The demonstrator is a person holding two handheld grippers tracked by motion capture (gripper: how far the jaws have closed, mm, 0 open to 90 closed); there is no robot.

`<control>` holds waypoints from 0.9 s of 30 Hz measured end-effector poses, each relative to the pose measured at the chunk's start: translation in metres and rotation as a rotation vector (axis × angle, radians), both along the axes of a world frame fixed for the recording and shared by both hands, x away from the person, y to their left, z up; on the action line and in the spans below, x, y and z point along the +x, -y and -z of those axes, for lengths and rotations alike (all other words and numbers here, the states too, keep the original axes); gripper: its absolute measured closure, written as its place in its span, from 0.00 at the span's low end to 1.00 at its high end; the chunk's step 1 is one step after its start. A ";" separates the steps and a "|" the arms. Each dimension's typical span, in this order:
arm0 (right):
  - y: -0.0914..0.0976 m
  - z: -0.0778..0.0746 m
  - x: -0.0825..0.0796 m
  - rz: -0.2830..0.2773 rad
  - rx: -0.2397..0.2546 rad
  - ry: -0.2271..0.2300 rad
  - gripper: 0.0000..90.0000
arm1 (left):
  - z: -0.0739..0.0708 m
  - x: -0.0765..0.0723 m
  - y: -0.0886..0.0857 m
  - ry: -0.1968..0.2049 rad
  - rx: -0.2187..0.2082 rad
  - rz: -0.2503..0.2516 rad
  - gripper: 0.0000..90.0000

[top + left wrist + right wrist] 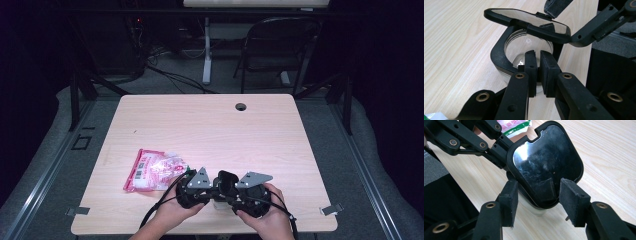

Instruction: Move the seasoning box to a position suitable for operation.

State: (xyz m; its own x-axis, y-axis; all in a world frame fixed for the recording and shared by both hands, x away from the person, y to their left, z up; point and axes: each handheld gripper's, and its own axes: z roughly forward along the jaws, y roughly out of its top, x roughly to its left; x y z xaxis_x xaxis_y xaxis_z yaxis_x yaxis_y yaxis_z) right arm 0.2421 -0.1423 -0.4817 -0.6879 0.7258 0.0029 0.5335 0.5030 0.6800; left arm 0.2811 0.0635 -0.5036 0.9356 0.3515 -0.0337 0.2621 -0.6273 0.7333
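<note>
black-framed clear container (529, 50) is standing upright near the table's (210, 130) front edge, between the two hands. left gripper (537, 72) is clenching the near rim of the container's black collar, both pads pinching it; judged purpose: bracing the body so that it is not tipping while the lid is being worked. hinged lid (546, 165), glossy and scratched, is tilting up above the mouth. right gripper (537, 195) is standing released, jaws wide, one pad on either side of the lid's free edge, not pressing; judged purpose: lining up to take the lid. container interior is looking empty. pink-and-white snack packet (152, 170) is lying flat to the left of the hands, just beside the left gripper, probably waiting as contents. packet is carrying a white label panel and red print; lettering is too small to read. no writing on the container or lid.
</note>
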 end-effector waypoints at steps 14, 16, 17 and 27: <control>0.009 -0.007 -0.001 0.015 0.030 0.007 0.55 | 0.000 0.000 0.000 0.009 0.000 0.001 0.94; 0.012 -0.008 -0.001 0.019 0.033 0.008 0.55 | 0.000 0.000 0.000 0.009 0.001 0.001 0.94; 0.012 -0.009 -0.001 0.020 0.030 0.007 0.55 | 0.000 0.000 0.000 0.008 0.000 0.002 0.94; 0.014 -0.009 -0.001 0.024 0.043 0.004 0.56 | 0.000 0.000 0.000 0.011 0.001 0.005 0.94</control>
State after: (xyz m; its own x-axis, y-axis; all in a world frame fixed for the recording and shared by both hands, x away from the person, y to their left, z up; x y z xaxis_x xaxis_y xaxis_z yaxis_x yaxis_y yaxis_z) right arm 0.2413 -0.1563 -0.4725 -0.6702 0.7415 0.0313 0.5423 0.4604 0.7028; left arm 0.2808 0.0640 -0.5040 0.9376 0.3468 -0.0234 0.2512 -0.6295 0.7352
